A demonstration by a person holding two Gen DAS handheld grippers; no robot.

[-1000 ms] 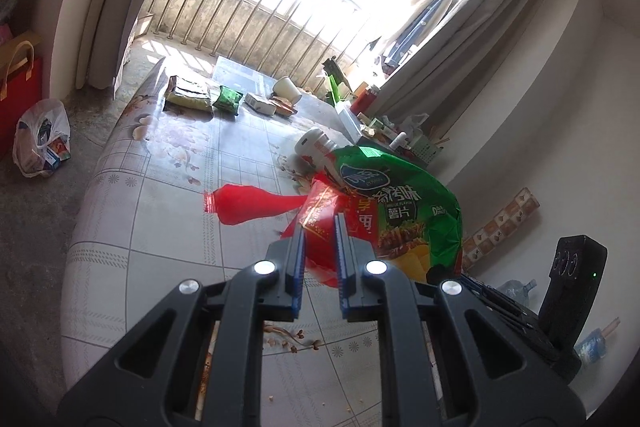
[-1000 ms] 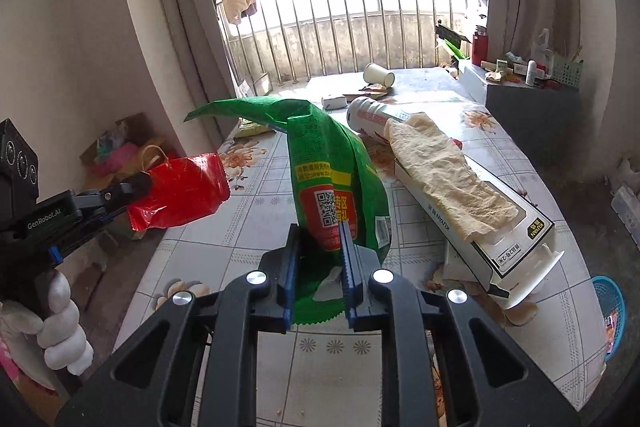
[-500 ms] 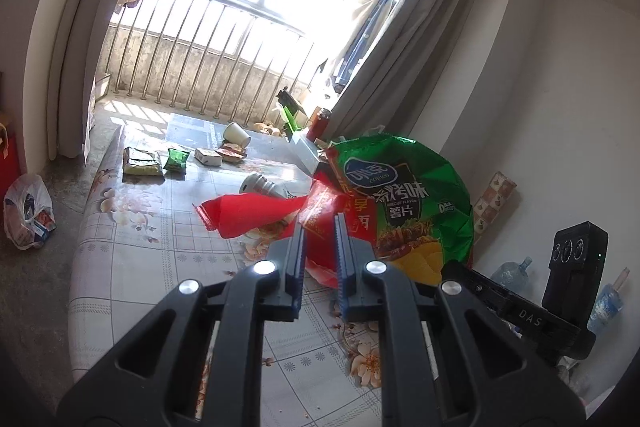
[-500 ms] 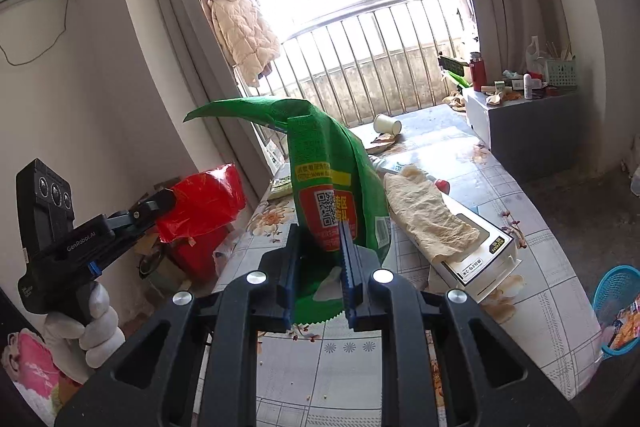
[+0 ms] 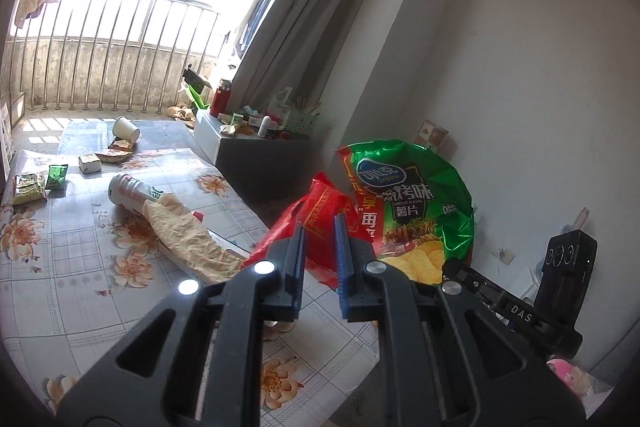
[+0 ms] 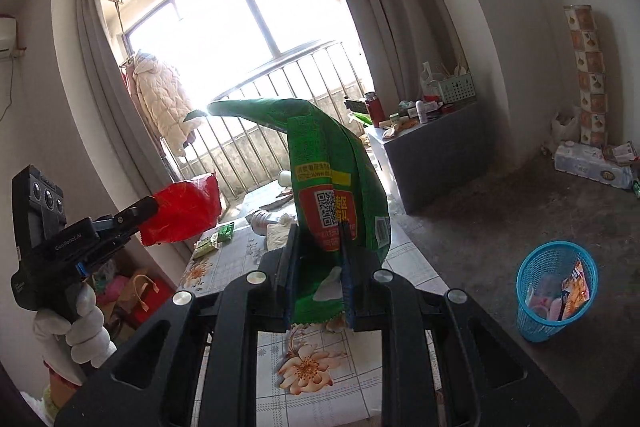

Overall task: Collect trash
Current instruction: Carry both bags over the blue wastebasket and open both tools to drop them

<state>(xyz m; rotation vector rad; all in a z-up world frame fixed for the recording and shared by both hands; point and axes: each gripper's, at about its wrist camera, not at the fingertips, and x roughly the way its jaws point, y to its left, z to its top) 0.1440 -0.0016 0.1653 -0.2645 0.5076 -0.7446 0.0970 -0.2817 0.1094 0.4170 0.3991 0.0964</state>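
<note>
Left gripper (image 5: 319, 263): pinching red wrapper (image 5: 320, 227)
Right gripper (image 6: 319, 273): pinching green chip bag (image 6: 332, 187)
Why: probably headed for blue basket (image 6: 557, 289), lower right

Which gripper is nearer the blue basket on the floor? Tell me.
Right, as far as the views show. The right gripper, holding the green chip bag, has the blue basket to its right; the left gripper, with the red wrapper, is further left.
</note>
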